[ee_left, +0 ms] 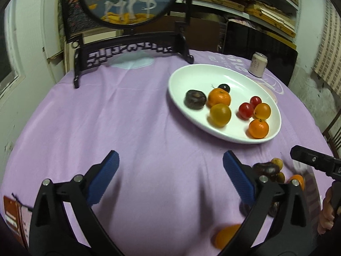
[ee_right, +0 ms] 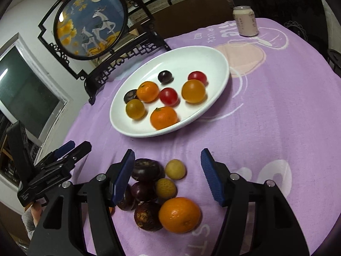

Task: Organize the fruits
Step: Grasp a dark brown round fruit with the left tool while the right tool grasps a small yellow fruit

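With jaws spread wide and empty, the right gripper [ee_right: 167, 176] hovered over the loose fruit cluster [ee_right: 157, 194] near the white plate [ee_right: 132, 125], where closing might nudge the mandarin [ee_right: 179, 214], perhaps touching its neighbours, while the left gripper [ee_left: 170, 177] hung open.

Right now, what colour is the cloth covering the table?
Light purple tablecloth with white and pale pink print; the right wrist view shows it best.
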A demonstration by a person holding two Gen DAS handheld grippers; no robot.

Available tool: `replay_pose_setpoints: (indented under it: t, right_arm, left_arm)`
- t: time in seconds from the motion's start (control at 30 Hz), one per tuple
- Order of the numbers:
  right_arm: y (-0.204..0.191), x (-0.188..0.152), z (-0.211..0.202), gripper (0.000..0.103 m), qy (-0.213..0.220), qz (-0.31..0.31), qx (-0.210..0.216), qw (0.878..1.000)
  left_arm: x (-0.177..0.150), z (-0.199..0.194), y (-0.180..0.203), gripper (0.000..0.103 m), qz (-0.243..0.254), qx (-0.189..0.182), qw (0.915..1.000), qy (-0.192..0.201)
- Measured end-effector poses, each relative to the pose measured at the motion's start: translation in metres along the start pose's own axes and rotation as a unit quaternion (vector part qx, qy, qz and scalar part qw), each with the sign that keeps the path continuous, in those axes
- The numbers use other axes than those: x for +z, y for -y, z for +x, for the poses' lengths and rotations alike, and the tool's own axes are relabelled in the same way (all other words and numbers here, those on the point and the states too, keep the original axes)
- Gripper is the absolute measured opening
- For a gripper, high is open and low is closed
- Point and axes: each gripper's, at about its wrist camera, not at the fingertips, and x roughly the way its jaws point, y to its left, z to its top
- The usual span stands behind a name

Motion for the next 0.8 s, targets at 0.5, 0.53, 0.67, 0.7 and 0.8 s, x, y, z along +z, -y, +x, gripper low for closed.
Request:
replay_pose_setpoints:
  t: [0.5,0.53,0.67,0.7,0.8]
  right_arm:
    - [-0.018,-0.008,0.022,0.069,-0.021,-0.083,-0.047,0.995]
    - [-0.009,-0.003,0.019,0.069,-0.017,-0.057,-0.045,0.997]
    - [0.021,0.009,0.004,0.069,-0.002,0.021,-0.023,1.0]
    - [0.024,0.01,0.003,0.069,-0.005,0.032,-0.009,0.999]
    - [0.021,0.01,0.002,0.069,-0.007,0.03,0.001,1.0]
  left_arm:
    - [0.0,-0.007,0.003,0.101,-0.003,-0.013,0.9999,0.002]
    - [-0.001,-0.006,0.006,0.101,0.002,-0.013,0.9999,0.0]
    - [-0.003,-0.004,0.012,0.101,0.016,-0.013,0.9998,-0.006]
    - [-0.004,-0.003,0.014,0.101,0.021,-0.014,0.9997,-0.007]
    - [-0.006,-0.002,0.019,0.101,0.034,-0.011,0.9993,-0.009]
